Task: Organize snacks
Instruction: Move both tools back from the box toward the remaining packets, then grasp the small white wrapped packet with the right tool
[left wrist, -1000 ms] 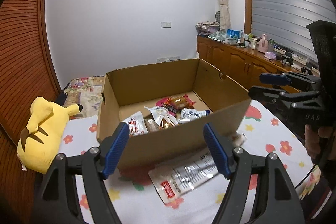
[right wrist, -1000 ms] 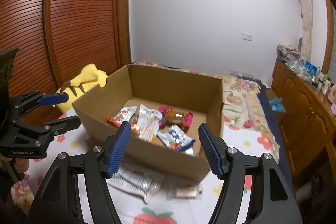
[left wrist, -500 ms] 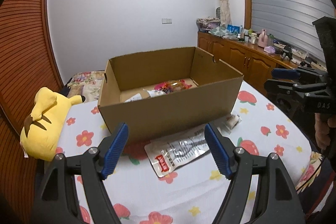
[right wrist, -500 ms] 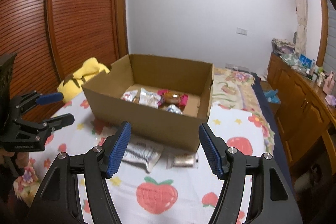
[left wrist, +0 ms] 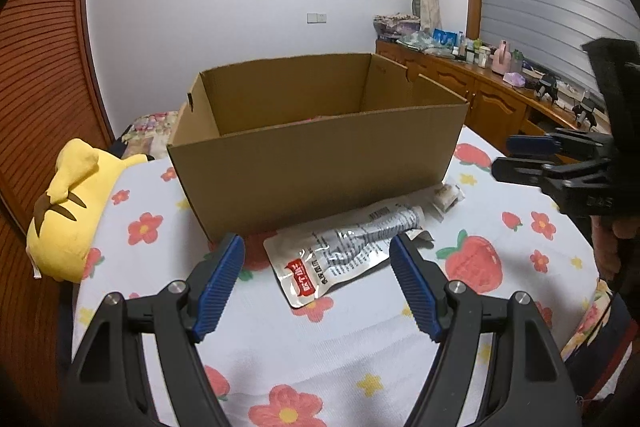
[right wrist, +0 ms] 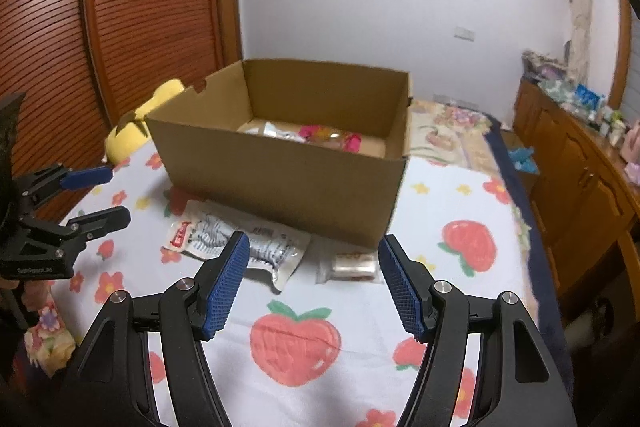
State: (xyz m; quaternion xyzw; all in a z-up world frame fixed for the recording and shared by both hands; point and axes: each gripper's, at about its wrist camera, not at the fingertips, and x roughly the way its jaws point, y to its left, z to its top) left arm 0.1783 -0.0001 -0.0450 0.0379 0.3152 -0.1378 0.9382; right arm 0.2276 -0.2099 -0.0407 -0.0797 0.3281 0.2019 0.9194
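Closest to my left wrist camera, the left gripper [left wrist: 318,283] hangs over the flowered tablecloth [left wrist: 360,359] with its blue-padded jaws spread wide and nothing between them. My right gripper [right wrist: 314,281] sits the same way in its own view, jaws wide apart and holding nothing, above a printed strawberry on the cloth.

Just beyond the left gripper's fingertips lies a silver snack pouch [left wrist: 344,253] with a red label at its near end, flat on the cloth, its far end reaching the foot of the cardboard box [left wrist: 316,183]. I cannot tell whether it slips under the box edge. To its right, near the box's front corner, rests a small clear-wrapped snack [left wrist: 446,195]; from the right wrist view the same small packet [right wrist: 352,265] lies just beside the pouch [right wrist: 240,245], both outside the box.

The box stands open-topped on the table, and through the right camera I see several snack packets inside [right wrist: 316,137], one of them pink and one silver.

Left of the box a yellow plush toy [left wrist: 72,211] lies at the table's edge. Farther back, a wooden cabinet [left wrist: 472,95] runs along the right wall, its top crowded with bottles and small items.
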